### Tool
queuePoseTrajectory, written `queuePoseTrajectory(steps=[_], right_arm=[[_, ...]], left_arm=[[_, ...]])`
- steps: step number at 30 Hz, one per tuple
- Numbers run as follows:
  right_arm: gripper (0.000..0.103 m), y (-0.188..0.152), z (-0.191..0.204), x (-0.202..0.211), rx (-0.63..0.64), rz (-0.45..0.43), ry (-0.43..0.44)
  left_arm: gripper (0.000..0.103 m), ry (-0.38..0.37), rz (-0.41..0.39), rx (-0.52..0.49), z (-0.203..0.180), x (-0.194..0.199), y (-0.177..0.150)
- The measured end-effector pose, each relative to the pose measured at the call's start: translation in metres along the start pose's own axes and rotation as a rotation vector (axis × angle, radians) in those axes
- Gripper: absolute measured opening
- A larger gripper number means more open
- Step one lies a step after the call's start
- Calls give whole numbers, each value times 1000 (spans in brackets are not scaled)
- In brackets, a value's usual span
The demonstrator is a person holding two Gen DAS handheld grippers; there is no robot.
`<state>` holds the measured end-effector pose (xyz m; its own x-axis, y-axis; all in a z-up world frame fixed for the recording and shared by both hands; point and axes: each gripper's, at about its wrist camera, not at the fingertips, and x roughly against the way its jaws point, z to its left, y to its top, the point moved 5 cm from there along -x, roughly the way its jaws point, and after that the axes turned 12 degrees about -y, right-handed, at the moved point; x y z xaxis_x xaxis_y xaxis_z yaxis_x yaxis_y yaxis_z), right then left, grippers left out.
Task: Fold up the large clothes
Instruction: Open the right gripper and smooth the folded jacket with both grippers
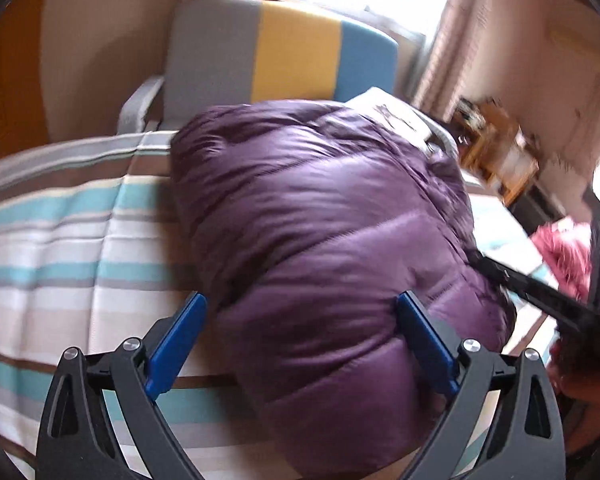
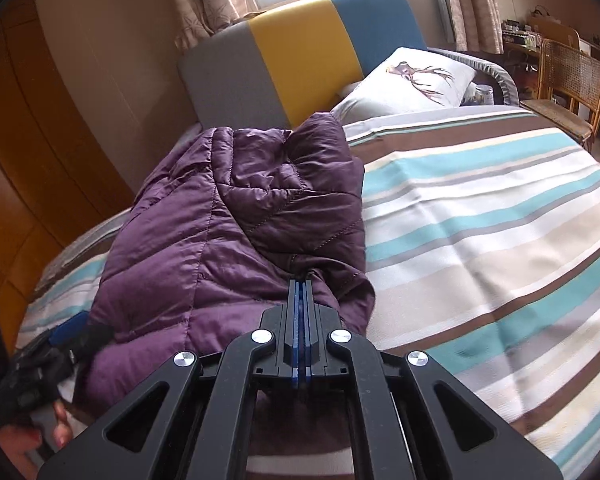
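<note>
The purple puffer jacket (image 2: 236,216) lies folded in a thick bundle on the striped bed cover (image 2: 480,216), directly ahead of both grippers.

The right gripper (image 2: 301,280) is clenched, its blue pads pressed flat together, with a fold of the jacket's near edge pinched at their tips. The bulk of the jacket spreads ahead and to the left of this gripper, while bare striped cover stretches away to its right. Beyond the jacket stands the headboard (image 2: 300,60) in grey, yellow and blue panels, with a white pillow (image 2: 412,80) ahead and to the right of the gripper. A cane chair (image 2: 568,80) stands far off to the right.

The left gripper (image 1: 300,340) is released, its blue fingers (image 1: 176,344) spread wide. The jacket's near end sits between them; the right finger lies against its fabric, the left one stands apart from it over the bed cover. To the right of this gripper, the right gripper's dark body reaches in to the jacket's edge.
</note>
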<state>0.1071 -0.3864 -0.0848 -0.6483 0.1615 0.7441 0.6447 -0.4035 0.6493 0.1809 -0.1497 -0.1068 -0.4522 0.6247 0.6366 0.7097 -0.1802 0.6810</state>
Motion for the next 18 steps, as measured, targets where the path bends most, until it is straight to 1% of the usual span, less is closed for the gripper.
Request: queuePoseTrajectory(steps=[2, 4, 5, 9, 11, 13, 15, 18], right_arm=[[1, 1, 2, 2, 11, 11, -11], [1, 5, 2, 2, 12, 15, -17], [1, 8, 2, 2, 11, 13, -19], [1, 26, 10, -4, 23, -4, -12], [1, 40, 18, -11, 46, -13, -13], [1, 53, 28, -23, 67, -5, -5], [1, 61, 32, -38, 76, 15, -32], [1, 63, 33, -73, 91, 92, -75]], left_arm=[[96, -1, 8, 30, 8, -1, 6], [97, 14, 19, 29, 9, -4, 10], [97, 24, 24, 9, 7, -6, 14], [99, 99, 24, -123, -4, -15, 31], [99, 113, 46, -148, -6, -22, 34], [100, 109, 59, -148, -5, -28, 35], [101, 97, 86, -129, -1, -38, 34], [101, 66, 113, -92, 3, -52, 33]])
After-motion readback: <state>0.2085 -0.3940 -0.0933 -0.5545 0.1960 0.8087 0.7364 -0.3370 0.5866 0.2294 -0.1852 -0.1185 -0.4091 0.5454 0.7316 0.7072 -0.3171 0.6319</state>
